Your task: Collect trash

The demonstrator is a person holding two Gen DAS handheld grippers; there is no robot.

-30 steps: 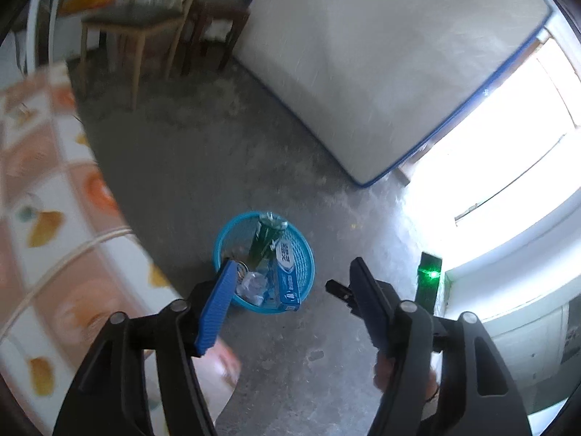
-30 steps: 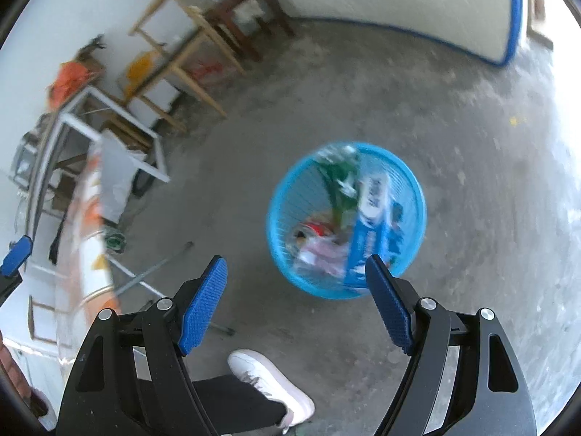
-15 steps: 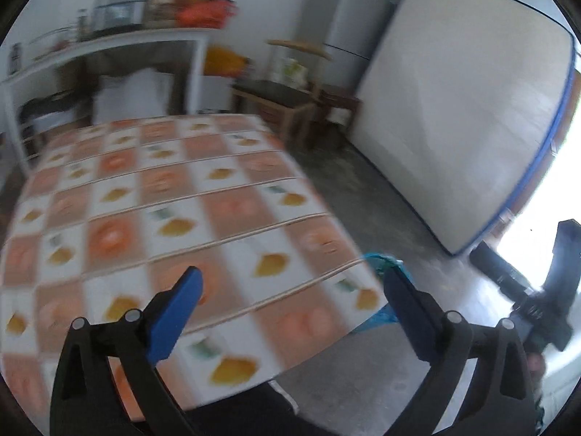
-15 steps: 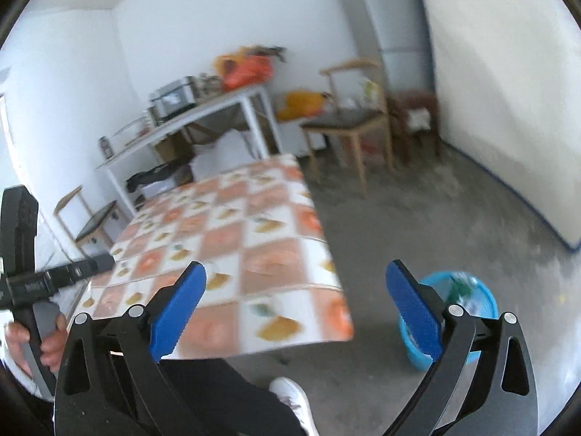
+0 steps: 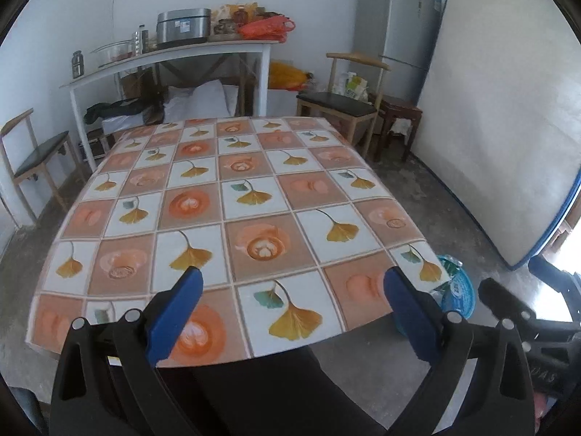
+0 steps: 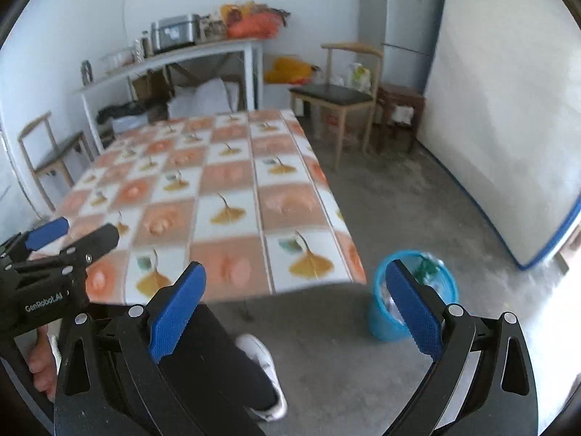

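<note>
A blue mesh trash basket (image 6: pixel 381 321) holding bottles and wrappers stands on the floor by the table's near right corner; it also shows in the left wrist view (image 5: pixel 461 290), partly hidden by the table. My left gripper (image 5: pixel 290 312) is open and empty, held above the near edge of the table (image 5: pixel 254 196). My right gripper (image 6: pixel 294 305) is open and empty, held over the floor left of the basket. No loose trash shows on the tabletop.
The table (image 6: pixel 218 196) wears an orange and white checked cloth. A wooden chair (image 5: pixel 345 109), a stool (image 5: pixel 397 116), a fridge (image 5: pixel 399 29) and a mattress (image 5: pixel 501 127) stand right. A white shelf (image 5: pixel 170 54) and another chair (image 5: pixel 32 156) stand behind. My leg and shoe (image 6: pixel 261 374) are below.
Both grippers have swung up from looking down at the basket to looking level across the table and room. Both stay open and empty.
</note>
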